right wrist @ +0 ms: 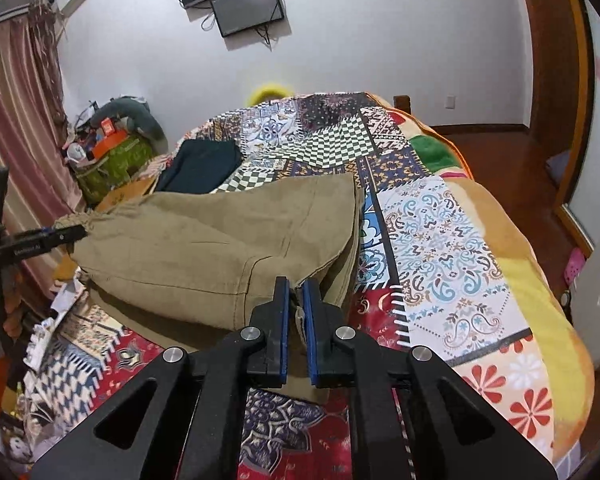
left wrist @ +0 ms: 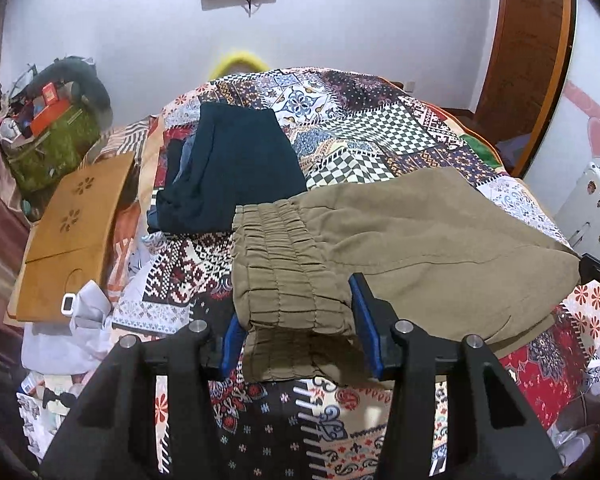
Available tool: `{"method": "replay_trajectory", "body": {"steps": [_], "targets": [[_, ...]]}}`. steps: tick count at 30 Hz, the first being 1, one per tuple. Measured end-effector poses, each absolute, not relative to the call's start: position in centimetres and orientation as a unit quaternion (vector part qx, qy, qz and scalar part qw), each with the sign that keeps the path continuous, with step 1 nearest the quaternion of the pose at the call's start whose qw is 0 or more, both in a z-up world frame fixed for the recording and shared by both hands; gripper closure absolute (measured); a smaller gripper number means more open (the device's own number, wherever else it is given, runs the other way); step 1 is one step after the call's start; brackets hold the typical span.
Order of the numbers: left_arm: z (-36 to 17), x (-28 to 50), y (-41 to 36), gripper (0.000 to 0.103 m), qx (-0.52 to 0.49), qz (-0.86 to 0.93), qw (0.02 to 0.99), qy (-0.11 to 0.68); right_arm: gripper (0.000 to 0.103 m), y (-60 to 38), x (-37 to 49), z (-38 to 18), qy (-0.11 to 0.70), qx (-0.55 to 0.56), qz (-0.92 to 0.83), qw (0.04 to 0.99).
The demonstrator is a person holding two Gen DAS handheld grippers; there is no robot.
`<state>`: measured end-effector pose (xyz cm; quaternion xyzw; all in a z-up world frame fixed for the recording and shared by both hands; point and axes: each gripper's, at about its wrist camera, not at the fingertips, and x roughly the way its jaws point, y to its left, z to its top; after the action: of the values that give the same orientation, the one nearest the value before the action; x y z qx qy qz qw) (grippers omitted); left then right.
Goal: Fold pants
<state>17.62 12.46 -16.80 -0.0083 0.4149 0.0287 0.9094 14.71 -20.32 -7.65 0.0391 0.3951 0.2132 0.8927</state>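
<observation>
Khaki pants (left wrist: 412,236) with an elastic waistband lie folded on the patchwork bedspread (left wrist: 364,132). My left gripper (left wrist: 296,320) has the gathered waistband between its blue pads, jaws fairly wide around the bunched cloth. My right gripper (right wrist: 296,292) is shut on the near fold edge of the pants (right wrist: 204,232), pads almost touching. The left gripper also shows in the right wrist view (right wrist: 66,234) at the pants' left end, on the waistband.
A stack of folded dark clothes (left wrist: 236,168) lies farther back on the bed. A wooden lap tray (left wrist: 76,232) and a green bag (left wrist: 56,148) sit left. A white cloth (left wrist: 76,328) lies near left. The bed's right edge (right wrist: 540,280) drops to wooden floor.
</observation>
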Motion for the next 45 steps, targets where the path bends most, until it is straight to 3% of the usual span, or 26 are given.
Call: {"method": "replay_trajectory", "body": {"steps": [9, 13, 19, 30, 32, 45], "targets": [[-20.7, 17.0, 13.0, 0.053, -0.009, 0.033, 0.889, 0.456, 0.098, -20.2, 14.1, -10.9, 0.438, 0.033, 0.207, 0.874], [-21.4, 16.9, 12.9, 0.044, -0.002, 0.042, 0.888, 0.458, 0.098, -20.2, 14.1, -12.8, 0.465, 0.028, 0.2, 0.862], [-20.4, 16.3, 13.1, 0.041, 0.013, 0.039, 0.889, 0.456, 0.096, -20.3, 14.0, -12.0, 0.462, 0.025, 0.19, 0.866], [-16.1, 16.4, 12.7, 0.03, 0.004, 0.024, 0.905, 0.425, 0.069, -17.5, 14.3, -7.5, 0.407, 0.006, 0.225, 0.885], [-15.7, 16.9, 11.9, 0.027, 0.003, 0.008, 0.906, 0.422, 0.067, -16.2, 14.5, -7.0, 0.398, 0.007, 0.242, 0.885], [-19.3, 19.1, 6.8, 0.026, 0.026, -0.05, 0.883, 0.466, 0.061, -8.9, 15.3, -9.5, 0.425, -0.021, 0.324, 0.845]]}}
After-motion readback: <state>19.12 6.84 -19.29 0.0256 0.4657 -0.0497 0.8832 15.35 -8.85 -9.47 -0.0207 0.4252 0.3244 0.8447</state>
